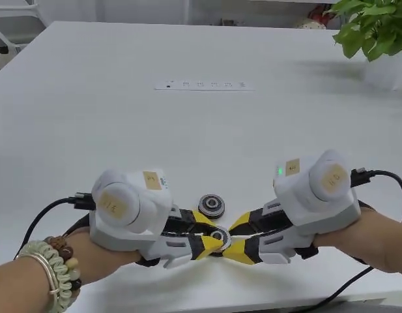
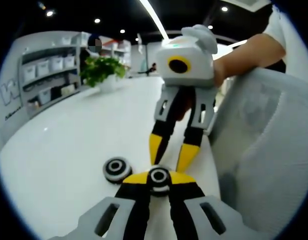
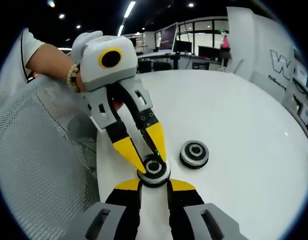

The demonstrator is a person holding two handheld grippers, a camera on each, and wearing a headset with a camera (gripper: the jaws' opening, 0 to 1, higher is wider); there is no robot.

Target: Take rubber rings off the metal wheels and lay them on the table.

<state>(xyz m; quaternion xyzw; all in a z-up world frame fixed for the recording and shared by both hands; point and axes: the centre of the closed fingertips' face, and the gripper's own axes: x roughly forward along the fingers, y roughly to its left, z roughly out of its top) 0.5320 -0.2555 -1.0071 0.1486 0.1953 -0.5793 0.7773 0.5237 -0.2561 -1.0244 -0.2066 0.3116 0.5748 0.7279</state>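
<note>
No ring lies loose on the table [image 1: 122,117] yet, and both wheels appear to wear theirs. The far wheel [image 1: 212,205] sits untouched. The left gripper [image 1: 207,245] is clamped on the near wheel [image 1: 219,235]. The right gripper [image 1: 234,243], fingers narrowly apart, seems to pinch its rim too.
</note>
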